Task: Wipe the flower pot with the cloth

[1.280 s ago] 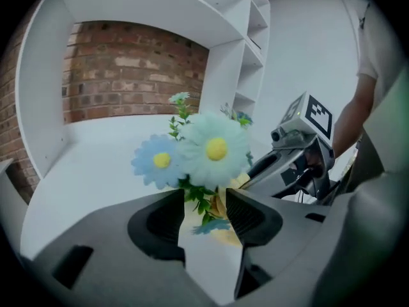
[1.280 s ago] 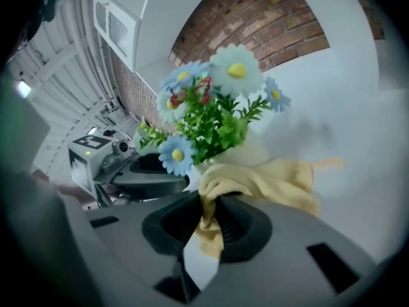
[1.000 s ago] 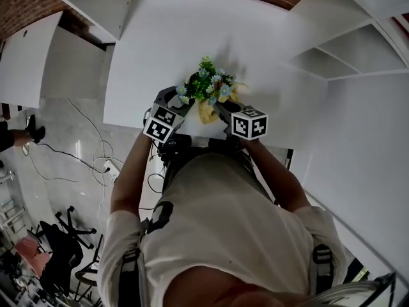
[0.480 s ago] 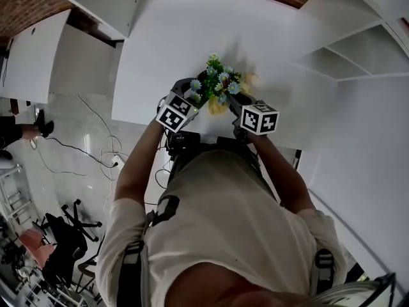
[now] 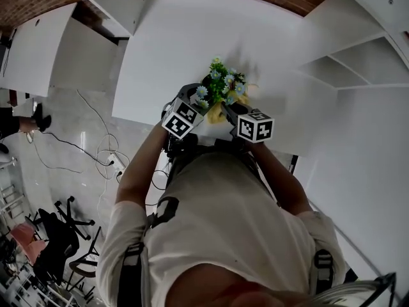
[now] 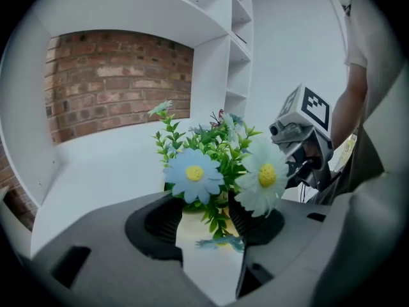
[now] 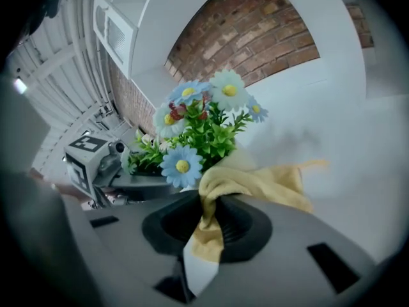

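A pot of green leaves and blue and white daisies stands near the white table's front edge. In the left gripper view the pale flower pot sits between my left gripper's dark pads, which press on both its sides. My right gripper is shut on a yellow cloth that bunches out of its jaws and lies against the pot under the flowers. From the head view, the left gripper is at the pot's left, the right gripper at its front right, and the cloth between them.
The white table runs back to a brick wall. White shelves stand at the right. The floor at the left holds cables and chairs. The table's front edge runs just under the grippers.
Both grippers and the pot sit a little further right in the head view. The cloth, first bunched at the pot's front, now also shows at its right side.
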Demonstrator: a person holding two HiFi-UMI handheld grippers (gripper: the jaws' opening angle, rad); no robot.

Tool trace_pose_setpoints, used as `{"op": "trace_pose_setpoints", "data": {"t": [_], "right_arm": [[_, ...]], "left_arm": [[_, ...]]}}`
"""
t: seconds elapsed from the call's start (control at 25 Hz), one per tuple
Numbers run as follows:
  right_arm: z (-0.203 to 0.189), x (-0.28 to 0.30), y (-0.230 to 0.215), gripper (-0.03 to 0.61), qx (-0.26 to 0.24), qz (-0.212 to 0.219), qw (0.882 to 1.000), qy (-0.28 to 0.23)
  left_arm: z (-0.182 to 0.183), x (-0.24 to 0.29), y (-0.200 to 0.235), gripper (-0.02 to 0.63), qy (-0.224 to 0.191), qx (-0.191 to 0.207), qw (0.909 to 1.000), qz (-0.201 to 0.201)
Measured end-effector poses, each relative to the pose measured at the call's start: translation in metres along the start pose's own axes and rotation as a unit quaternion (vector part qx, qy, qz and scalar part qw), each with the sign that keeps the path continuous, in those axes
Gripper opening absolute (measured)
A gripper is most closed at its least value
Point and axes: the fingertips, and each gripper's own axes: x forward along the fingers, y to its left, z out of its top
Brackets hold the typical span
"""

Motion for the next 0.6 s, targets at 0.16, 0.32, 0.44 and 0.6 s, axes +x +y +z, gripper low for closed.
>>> {"op": "trace_pose_setpoints", "data": {"t": [0.16, 0.32, 0.44, 0.6], "right_arm": [[0.016, -0.01, -0.015, 0.074, 0.011, -0.02, 0.999, -0.025], [0.039, -0.025, -0.032, 0.074, 0.03, -0.042, 0.997, -0.065], [0.052, -0.028, -0.034, 0.074, 0.031, -0.046, 0.995, -0.079], [0.049, -0.019, -0.03, 0.074, 0.015, -0.047, 0.997, -0.068]], "left_arm": [[0.003, 0.0, -0.008, 0.241, -0.002, 0.009, 0.9999, -0.01], [0.006, -0.002, 0.003, 0.261, 0.0, 0.01, 0.9999, -0.004], [0.004, 0.006, 0.005, 0.268, 0.013, 0.029, 0.9994, -0.013], [0.004, 0.009, 0.007, 0.268, 0.006, 0.022, 0.9997, -0.004]]}}
